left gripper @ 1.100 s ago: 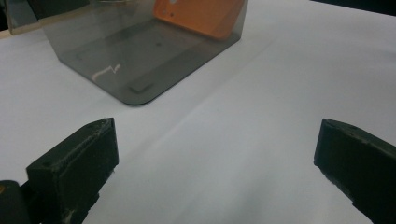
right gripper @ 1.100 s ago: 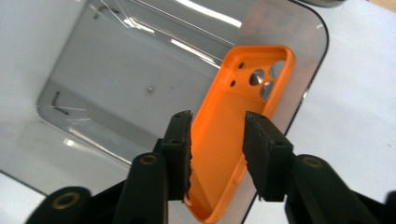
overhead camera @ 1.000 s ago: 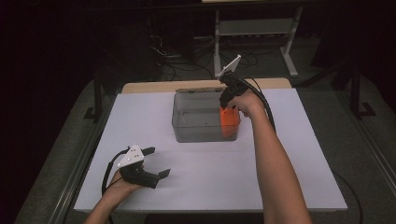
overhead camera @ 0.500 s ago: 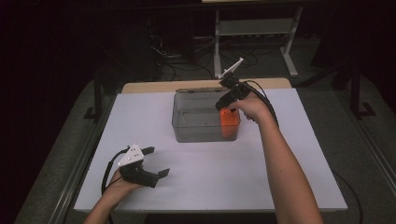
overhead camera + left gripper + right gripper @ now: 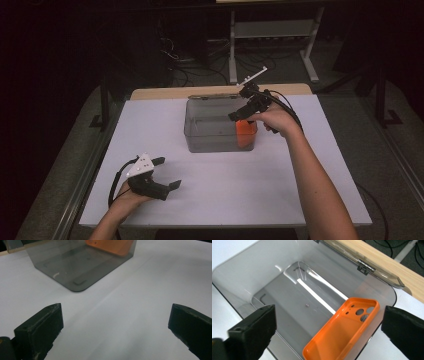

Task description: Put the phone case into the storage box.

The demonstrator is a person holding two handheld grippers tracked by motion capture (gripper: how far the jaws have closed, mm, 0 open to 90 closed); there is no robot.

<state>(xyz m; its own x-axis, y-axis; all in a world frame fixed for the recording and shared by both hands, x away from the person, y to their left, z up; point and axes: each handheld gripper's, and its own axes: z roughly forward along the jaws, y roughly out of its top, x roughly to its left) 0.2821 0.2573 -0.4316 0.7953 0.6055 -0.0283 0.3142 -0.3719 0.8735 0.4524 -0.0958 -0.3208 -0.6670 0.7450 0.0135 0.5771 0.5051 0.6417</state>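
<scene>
— What's on the counter [image 5: 310,185]?
— A white cover, and a smoky clear box [image 5: 212,132] standing on it.
— And behind the box?
— A bare wooden strip [image 5: 165,93] of counter.

No legible text or labels anywhere.

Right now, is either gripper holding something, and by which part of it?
Nothing is held. The right gripper is open above the grey translucent plastic box; the orange phone case leans free inside it. The left gripper is open over the white table.
</scene>
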